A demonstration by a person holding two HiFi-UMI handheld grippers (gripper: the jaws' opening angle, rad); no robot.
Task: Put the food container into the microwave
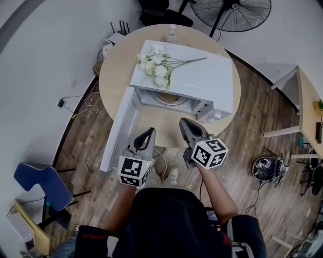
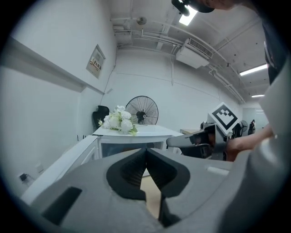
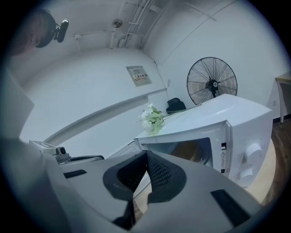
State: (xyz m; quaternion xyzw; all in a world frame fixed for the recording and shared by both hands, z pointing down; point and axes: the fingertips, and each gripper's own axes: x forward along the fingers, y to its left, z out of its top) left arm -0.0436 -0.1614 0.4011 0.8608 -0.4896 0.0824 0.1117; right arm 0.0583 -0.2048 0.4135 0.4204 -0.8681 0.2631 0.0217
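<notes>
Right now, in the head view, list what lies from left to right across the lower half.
Blue chair → left gripper, jaws shut and empty → right gripper, jaws shut and empty → round machine on the floor.

White walls all round, dark wood-plank floor underneath. A round pale wooden table sits close to the wall, with a black standing fan just behind it. Blue chair lower left, a second desk off right. Overhead, strip lights glow near a ceiling air unit.
</notes>
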